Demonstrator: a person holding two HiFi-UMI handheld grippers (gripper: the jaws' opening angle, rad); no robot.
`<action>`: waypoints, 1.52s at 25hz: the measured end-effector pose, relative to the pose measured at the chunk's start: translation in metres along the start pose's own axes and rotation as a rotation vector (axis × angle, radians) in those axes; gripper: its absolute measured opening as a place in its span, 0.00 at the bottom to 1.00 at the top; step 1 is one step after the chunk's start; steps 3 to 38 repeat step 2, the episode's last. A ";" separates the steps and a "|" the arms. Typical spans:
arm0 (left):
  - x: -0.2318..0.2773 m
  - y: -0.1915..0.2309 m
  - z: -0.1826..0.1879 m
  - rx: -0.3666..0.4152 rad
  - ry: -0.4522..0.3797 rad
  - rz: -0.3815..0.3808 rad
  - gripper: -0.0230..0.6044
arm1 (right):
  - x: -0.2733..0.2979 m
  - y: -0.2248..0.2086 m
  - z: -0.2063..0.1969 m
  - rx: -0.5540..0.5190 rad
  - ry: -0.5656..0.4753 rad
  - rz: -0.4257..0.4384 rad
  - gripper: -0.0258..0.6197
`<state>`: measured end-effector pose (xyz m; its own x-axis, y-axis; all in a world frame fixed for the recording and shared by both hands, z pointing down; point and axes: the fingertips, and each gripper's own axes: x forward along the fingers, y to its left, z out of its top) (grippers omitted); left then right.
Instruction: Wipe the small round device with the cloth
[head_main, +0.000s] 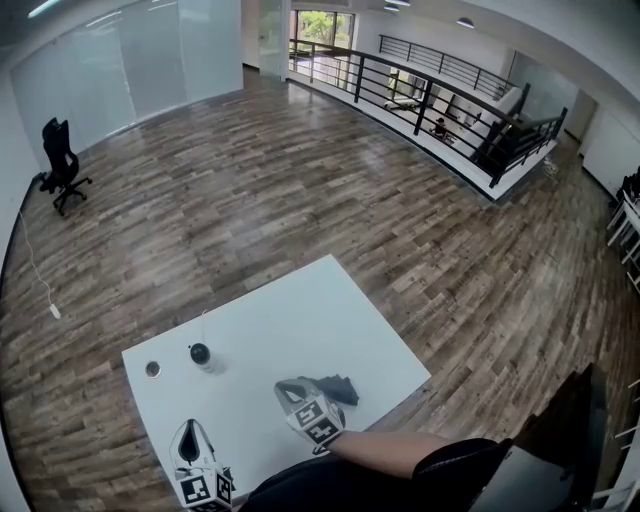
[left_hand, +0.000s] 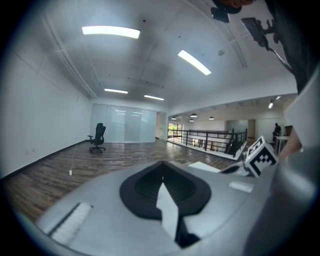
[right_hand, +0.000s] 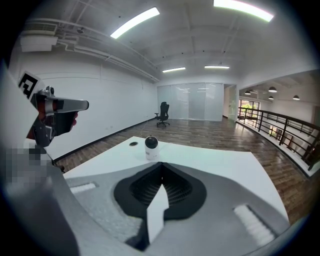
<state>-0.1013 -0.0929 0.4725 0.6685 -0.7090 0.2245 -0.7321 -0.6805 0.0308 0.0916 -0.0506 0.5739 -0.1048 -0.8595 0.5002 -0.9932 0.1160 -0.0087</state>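
Note:
The small round device (head_main: 200, 355), a black ball on a white base, stands on the white table (head_main: 300, 310) near its left side. In the right gripper view the device (right_hand: 151, 148) is straight ahead, well beyond the jaws. A dark cloth (head_main: 338, 388) lies crumpled on the table just right of my right gripper (head_main: 291, 386), which is shut with nothing between its jaws (right_hand: 161, 176). My left gripper (head_main: 190, 430) is at the table's near left corner, also shut and empty (left_hand: 161, 177). The cloth is out of sight in both gripper views.
A round cable hole (head_main: 153, 369) is in the tabletop left of the device. A thin white cable (head_main: 204, 325) rises from the device. Wood floor surrounds the table; a black office chair (head_main: 60, 165) stands far left, a railing (head_main: 430, 100) at the back.

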 end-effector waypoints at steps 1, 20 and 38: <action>0.000 0.000 0.000 0.003 -0.002 -0.001 0.05 | 0.001 0.001 -0.001 -0.004 0.003 0.000 0.04; -0.001 0.000 -0.001 0.006 -0.005 -0.002 0.05 | 0.001 0.001 -0.002 -0.006 0.005 0.000 0.04; -0.001 0.000 -0.001 0.006 -0.005 -0.002 0.05 | 0.001 0.001 -0.002 -0.006 0.005 0.000 0.04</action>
